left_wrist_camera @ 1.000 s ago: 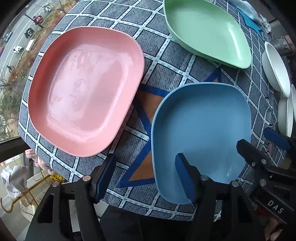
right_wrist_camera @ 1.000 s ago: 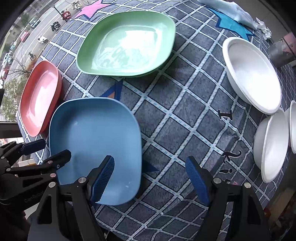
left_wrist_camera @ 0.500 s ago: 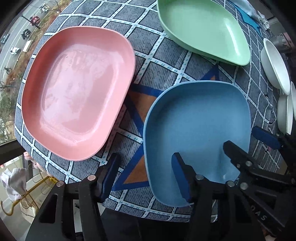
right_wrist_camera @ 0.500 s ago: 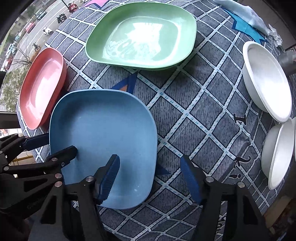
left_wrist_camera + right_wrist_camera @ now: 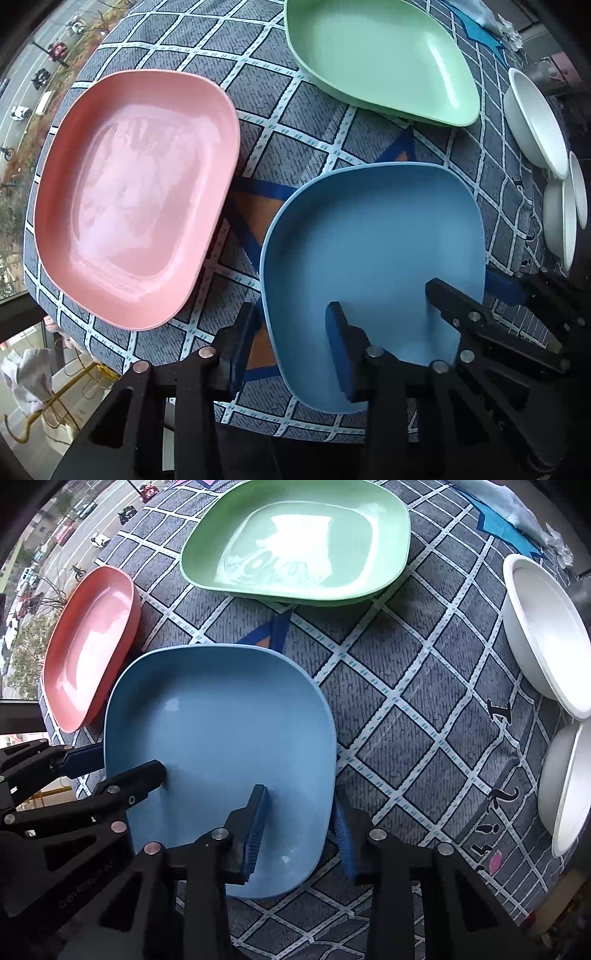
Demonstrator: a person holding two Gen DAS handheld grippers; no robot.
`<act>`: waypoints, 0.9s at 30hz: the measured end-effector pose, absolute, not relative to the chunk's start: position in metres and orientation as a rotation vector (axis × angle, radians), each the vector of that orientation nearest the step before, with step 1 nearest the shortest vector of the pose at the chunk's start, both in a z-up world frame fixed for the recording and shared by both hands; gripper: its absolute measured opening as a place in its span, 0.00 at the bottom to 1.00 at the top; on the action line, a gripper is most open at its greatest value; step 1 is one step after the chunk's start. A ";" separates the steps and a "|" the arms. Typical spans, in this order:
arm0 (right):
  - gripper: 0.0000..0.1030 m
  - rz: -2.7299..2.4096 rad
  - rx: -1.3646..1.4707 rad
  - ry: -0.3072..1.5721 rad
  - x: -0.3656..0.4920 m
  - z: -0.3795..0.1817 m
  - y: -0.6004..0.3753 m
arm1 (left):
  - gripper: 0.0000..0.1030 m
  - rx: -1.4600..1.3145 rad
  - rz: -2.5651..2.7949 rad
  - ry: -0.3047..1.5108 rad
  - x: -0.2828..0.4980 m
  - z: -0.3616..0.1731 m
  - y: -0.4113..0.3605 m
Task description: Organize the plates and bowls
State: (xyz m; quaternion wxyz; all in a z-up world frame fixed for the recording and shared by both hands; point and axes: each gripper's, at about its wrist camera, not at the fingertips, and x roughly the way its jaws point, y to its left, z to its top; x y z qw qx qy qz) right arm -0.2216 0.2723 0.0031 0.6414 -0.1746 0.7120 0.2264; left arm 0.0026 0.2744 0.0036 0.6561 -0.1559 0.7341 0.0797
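Note:
A blue plate (image 5: 369,240) (image 5: 221,731) lies flat on the checked cloth at the table's near edge. My left gripper (image 5: 290,347) points down over the plate's left rim, one finger outside and one inside, and its jaws are closing. My right gripper (image 5: 299,827) straddles the right rim the same way, and its jaws are closing too. Neither pair of pads presses the rim from both sides. A pink plate (image 5: 136,192) lies to the left. A green plate (image 5: 295,542) lies behind.
A white bowl (image 5: 543,627) stands at the right, with two more white bowls (image 5: 565,786) nested nearer the front. The grey-blue tablecloth (image 5: 406,701) shows bare between the blue plate and the bowls. The table's edge runs just below both grippers.
Both pairs of jaws have narrowed around the blue plate's rims. The right gripper shifted left and down onto the right rim. The left gripper barely moved.

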 end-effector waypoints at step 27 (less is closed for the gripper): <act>0.09 0.507 -0.273 1.641 -0.205 0.013 0.217 | 0.13 -0.373 0.157 1.651 0.003 0.011 0.278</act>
